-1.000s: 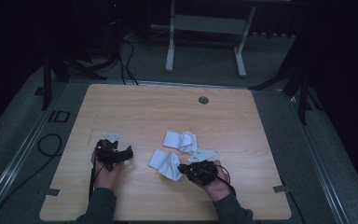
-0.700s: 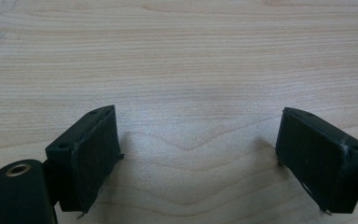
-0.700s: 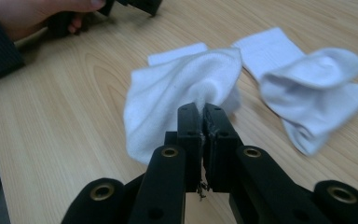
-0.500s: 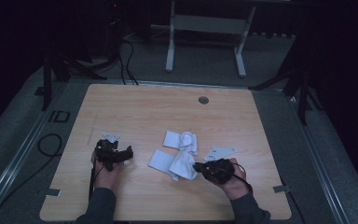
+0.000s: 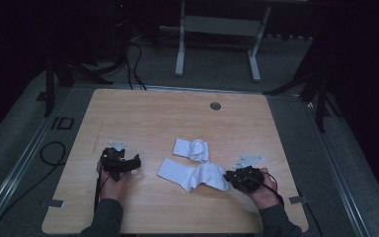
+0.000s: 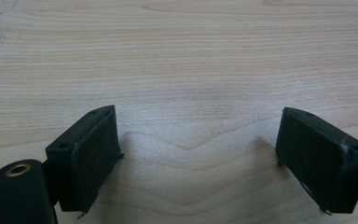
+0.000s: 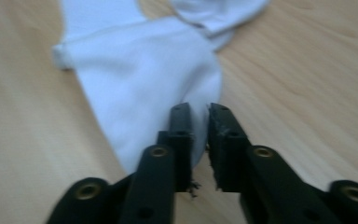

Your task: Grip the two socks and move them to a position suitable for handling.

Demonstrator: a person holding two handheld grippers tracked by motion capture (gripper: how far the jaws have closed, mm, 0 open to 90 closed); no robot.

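Note:
Two white socks lie in the middle of the wooden table (image 5: pixel 153 113). The nearer sock (image 5: pixel 192 175) is stretched left to right, and my right gripper (image 5: pixel 230 179) is shut on its right end. In the right gripper view the jaws (image 7: pixel 199 140) pinch the edge of that sock (image 7: pixel 140 70), with the other sock (image 7: pixel 214 11) beyond it. The farther sock (image 5: pixel 191 148) lies bunched just behind. My left gripper (image 5: pixel 134 164) rests on the table to the left, apart from the socks. Its jaws (image 6: pixel 198 149) stand wide open over bare wood.
A round grommet (image 5: pixel 215 105) sits near the table's far edge. Black cables (image 5: pixel 49 153) trail on the floor at the left. A white desk frame (image 5: pixel 217 29) stands on the floor behind the table.
My right gripper has moved to the right with the end of the nearer sock, drawing it out flatter. The left gripper has stayed put.

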